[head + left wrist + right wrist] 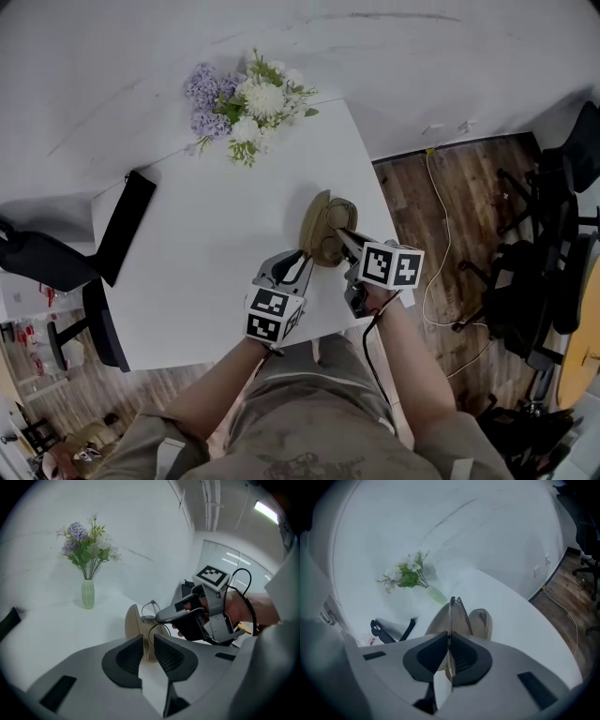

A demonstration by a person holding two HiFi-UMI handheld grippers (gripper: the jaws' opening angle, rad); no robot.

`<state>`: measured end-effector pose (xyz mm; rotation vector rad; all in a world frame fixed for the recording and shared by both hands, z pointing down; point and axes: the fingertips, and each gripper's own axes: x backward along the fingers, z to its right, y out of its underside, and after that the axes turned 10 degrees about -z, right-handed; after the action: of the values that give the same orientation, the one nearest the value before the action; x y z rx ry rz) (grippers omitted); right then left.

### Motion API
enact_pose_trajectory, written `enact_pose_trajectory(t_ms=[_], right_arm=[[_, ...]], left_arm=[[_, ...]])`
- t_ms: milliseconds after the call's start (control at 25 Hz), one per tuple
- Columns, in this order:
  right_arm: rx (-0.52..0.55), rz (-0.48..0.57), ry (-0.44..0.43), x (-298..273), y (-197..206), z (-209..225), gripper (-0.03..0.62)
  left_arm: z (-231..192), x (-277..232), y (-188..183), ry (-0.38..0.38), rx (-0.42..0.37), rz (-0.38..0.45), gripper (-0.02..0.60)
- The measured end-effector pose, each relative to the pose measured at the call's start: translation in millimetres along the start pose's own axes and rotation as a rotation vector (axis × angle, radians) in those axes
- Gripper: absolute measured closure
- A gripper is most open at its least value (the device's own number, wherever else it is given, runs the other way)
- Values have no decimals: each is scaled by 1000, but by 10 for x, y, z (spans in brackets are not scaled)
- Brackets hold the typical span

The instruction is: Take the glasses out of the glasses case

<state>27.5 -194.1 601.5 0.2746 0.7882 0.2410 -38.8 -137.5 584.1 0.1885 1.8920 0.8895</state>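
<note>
- My left tongs (305,259) sit at the near end of the glasses case (323,230), jaws closed on its edge.
- My right tongs (447,656) pinch the glasses (450,616) tightly, right over the open case.
- Beyond the case, flowers (248,103) stand on the white table (216,234).

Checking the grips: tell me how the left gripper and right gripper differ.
The left gripper clamps the tan case by its edge; the right gripper pinches the glasses frame. Left jaws stand slightly apart around the edge; right jaws are nearly together. Both angle down at the open case.
</note>
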Motion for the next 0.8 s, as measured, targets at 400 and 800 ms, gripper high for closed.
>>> enact_pose_trajectory(t_ms=[400,800], right_arm=[[234,176,4,929,-212,-647,546],[428,366,-4,1932,-423,-1402,549]], left_arm=[[128,326,-242,-11,-36,49,500],[175,1027,-888,-39,-133,177,518]])
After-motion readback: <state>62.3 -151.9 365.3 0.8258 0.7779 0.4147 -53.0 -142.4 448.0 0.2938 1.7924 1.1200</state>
